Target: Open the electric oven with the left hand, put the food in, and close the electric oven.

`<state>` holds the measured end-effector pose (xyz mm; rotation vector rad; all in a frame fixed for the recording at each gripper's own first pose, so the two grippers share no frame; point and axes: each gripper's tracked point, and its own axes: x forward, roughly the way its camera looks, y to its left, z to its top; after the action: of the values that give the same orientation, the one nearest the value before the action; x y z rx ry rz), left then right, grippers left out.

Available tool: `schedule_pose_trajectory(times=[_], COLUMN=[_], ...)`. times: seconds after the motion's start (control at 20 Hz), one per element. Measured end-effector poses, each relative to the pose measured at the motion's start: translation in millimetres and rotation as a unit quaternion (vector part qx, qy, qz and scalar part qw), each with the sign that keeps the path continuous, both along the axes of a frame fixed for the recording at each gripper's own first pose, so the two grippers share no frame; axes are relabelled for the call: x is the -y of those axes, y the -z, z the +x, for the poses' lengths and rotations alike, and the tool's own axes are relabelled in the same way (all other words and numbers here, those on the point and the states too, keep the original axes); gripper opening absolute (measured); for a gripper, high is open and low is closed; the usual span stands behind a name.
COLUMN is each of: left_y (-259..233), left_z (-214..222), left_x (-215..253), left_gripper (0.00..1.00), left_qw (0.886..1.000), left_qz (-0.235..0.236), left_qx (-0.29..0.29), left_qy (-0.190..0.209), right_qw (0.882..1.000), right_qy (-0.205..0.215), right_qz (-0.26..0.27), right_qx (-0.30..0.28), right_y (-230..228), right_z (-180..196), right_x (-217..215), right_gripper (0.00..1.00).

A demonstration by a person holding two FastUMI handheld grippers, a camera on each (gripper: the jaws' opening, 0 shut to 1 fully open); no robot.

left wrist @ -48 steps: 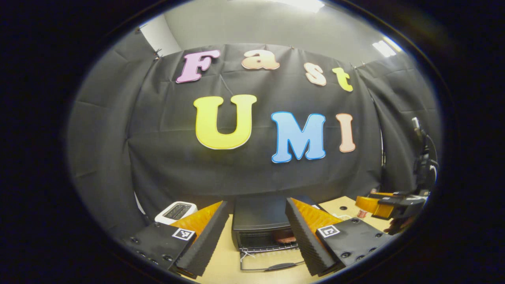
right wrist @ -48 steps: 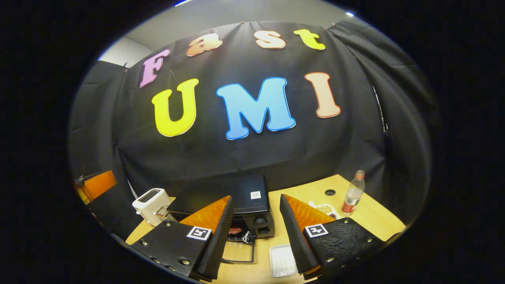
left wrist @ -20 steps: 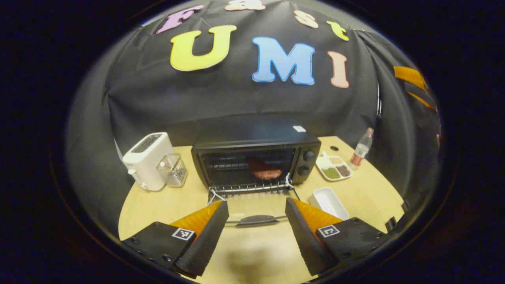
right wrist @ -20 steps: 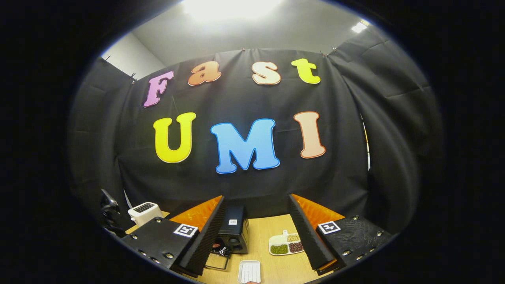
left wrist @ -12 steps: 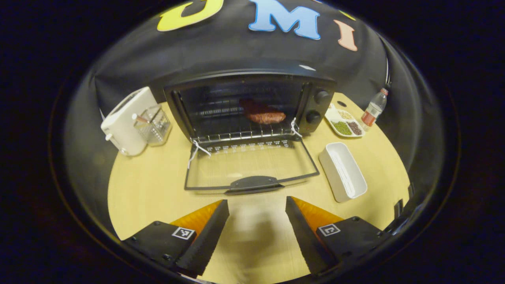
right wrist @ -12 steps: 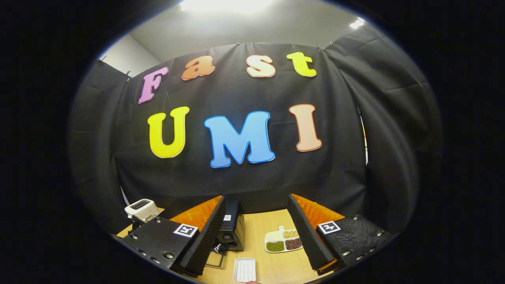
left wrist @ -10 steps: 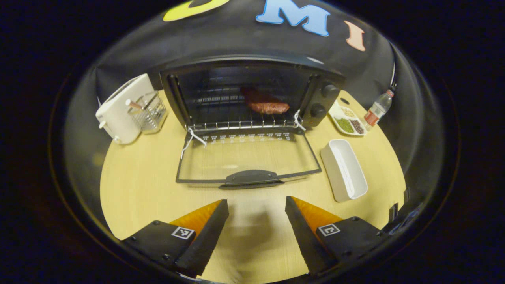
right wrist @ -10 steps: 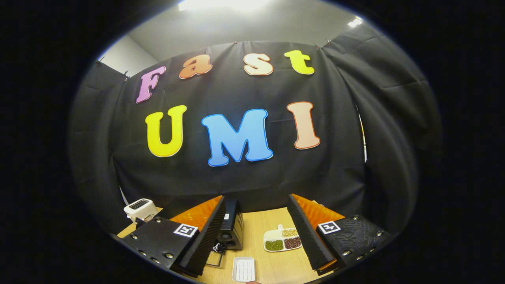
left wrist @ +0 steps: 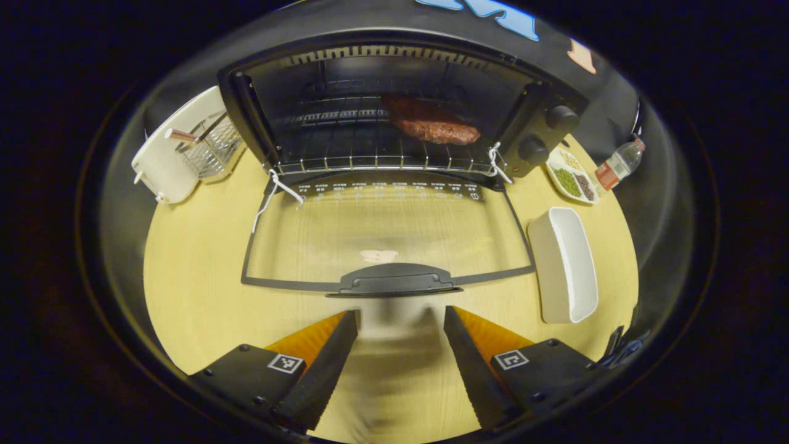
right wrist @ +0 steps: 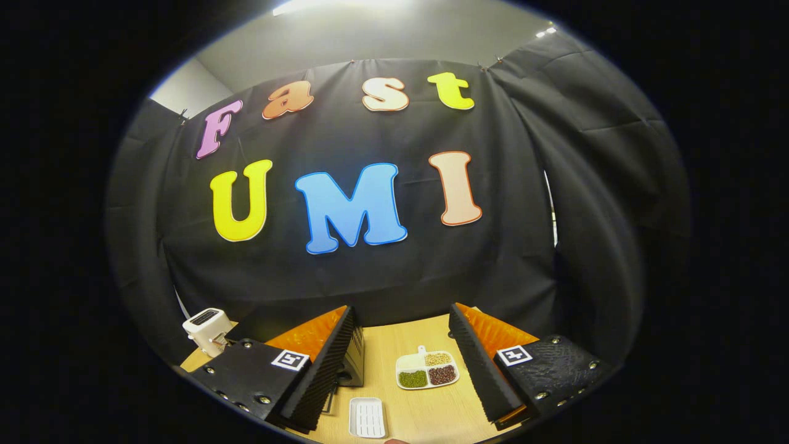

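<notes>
In the left gripper view we see the electric oven (left wrist: 394, 105) at 12 o'clock on the table (left wrist: 197, 277), its glass door (left wrist: 382, 231) dropped flat toward us, handle (left wrist: 394, 280) at the near edge. The food (left wrist: 437, 126), a reddish-brown slab, lies on the wire rack (left wrist: 370, 161) inside, right of ctr. Left gripper (left wrist: 399, 320) hangs at 6 o'clock just short of the handle, not touching; fingers spread wide, nothing betw. them. White tray (left wrist: 570, 265) sits at 3 o'clock beside the door; toaster (left wrist: 163, 157) at 10 o'clock.

In the right gripper view the right gripper (right wrist: 404, 330) is held up w/ fingers wide apart, holding nothing. Divided dish (right wrist: 427, 370) w/ beans shows betw. them at 6 o'clock; oven corner (right wrist: 352, 364) by the left finger.
</notes>
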<state>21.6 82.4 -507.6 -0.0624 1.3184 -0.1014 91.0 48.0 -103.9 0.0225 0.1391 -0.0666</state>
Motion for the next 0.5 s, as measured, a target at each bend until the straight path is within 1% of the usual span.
schedule_pose_trajectory(times=[0.05,0.1,0.15,0.2,0.35,0.4,0.45,0.5], left_y=[3,6,9,12,20,17,18,19], left_z=[2,5,5,4,7,9,8,9], left_x=[0,0,2,2,1,1,1,1], left_gripper=[0.96,1.0,1.0,0.96,0.96,0.96,1.0,1.0], left_qw=[1.0,1.0,1.0,1.0,1.0,1.0,1.0,1.0], left_qz=[0.002,0.003,0.003,0.005,0.009,0.008,0.007,0.006], left_qx=[-0.002,-0.004,-0.009,-0.015,-0.023,-0.021,-0.025,-0.021], left_qy=[-0.005,-0.007,-0.006,-0.004,0.01,0.009,0.013,0.013], right_qw=[1.0,1.0,1.0,1.0,1.0,1.0,1.0,1.0], right_qy=[0.002,0.004,0.006,0.008,0.008,0.007,0.007,0.007], right_qz=[-0.001,-0.002,-0.003,-0.001,0.001,-0.001,-0.003,-0.004], right_qx=[-0.002,-0.006,-0.011,-0.016,-0.022,-0.023,-0.023,-0.023], right_y=[2,4,9,11,14,14,14,14], right_z=[0,1,2,3,2,3,3,3], right_x=[3,5,7,7,8,8,8,8], right_gripper=[0.95,0.95,0.95,0.95,0.95,0.95,0.95,0.95])
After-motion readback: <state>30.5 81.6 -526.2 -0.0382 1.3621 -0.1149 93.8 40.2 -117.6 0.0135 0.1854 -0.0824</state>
